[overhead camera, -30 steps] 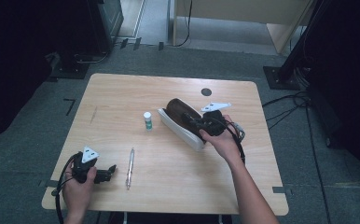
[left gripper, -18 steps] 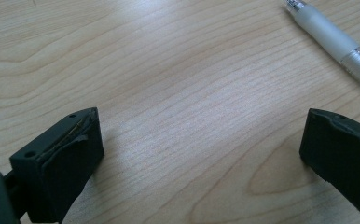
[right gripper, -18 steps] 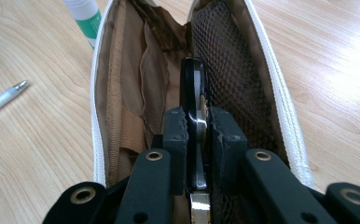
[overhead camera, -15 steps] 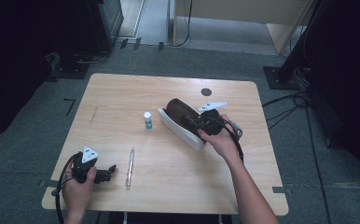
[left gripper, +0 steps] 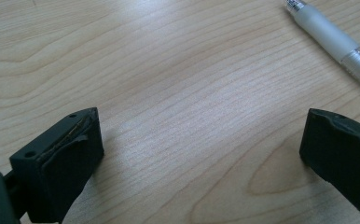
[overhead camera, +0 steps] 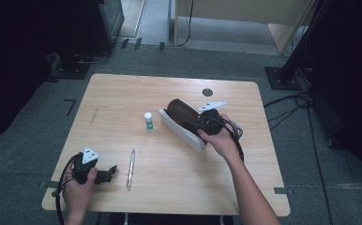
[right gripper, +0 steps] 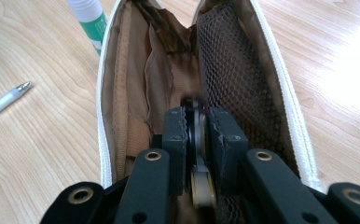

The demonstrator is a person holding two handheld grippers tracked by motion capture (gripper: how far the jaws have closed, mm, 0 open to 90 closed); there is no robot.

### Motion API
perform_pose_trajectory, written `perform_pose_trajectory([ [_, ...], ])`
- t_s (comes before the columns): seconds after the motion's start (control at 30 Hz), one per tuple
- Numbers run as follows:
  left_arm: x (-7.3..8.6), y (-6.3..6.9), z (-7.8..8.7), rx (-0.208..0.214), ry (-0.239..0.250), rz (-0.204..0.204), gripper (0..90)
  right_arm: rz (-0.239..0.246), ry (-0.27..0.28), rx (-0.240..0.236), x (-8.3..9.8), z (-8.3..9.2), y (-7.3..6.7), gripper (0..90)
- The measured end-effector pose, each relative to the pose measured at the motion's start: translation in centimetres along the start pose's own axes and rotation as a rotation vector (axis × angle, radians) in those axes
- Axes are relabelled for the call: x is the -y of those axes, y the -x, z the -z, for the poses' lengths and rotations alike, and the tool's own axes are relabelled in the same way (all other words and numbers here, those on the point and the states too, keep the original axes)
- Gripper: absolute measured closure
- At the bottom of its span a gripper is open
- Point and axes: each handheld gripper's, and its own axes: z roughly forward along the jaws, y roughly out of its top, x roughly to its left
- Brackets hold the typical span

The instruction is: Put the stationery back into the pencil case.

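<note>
Right gripper (right gripper: pixel 197 140) clenched on a slim dark object with a brass-coloured end (right gripper: pixel 199 186), poised inside the open brown white-zippered fabric pouch (right gripper: pixel 169 84) mid-table. Left gripper (left gripper: pixel 201 154) released, near the clear pen (left gripper: pixel 332 42). Risk: snagging the mesh pocket (right gripper: pixel 234 79), dragging the pouch.

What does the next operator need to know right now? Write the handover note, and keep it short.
Right gripper: shut on a slim dark item, too hidden to identify, with the jaws inside the open pencil case.
Left gripper: open and holding nothing, low over the table at its near left, beside the pen.
Things: the case lies unzipped at centre right. The glue stick stands upright just left of it.
Done: the case is open and one item is at its mouth.
Left: probably release that item inside, then put in the pen and glue stick and zip the case.
</note>
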Motion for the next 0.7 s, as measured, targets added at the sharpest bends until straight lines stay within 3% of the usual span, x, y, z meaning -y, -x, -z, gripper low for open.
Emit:
perform_pose_trajectory([
  [0.23, 0.00, 0.00, 0.00, 0.000, 0.000, 0.000, 0.0, 0.022, -0.014, -0.009, -0.17, -0.12, -0.14, 78.7],
  [0.7, 0.00, 0.00, 0.00, 0.001, 0.000, 0.000, 0.0, 0.000, 0.013, -0.009, -0.52, -0.30, -0.16, 78.5],
])
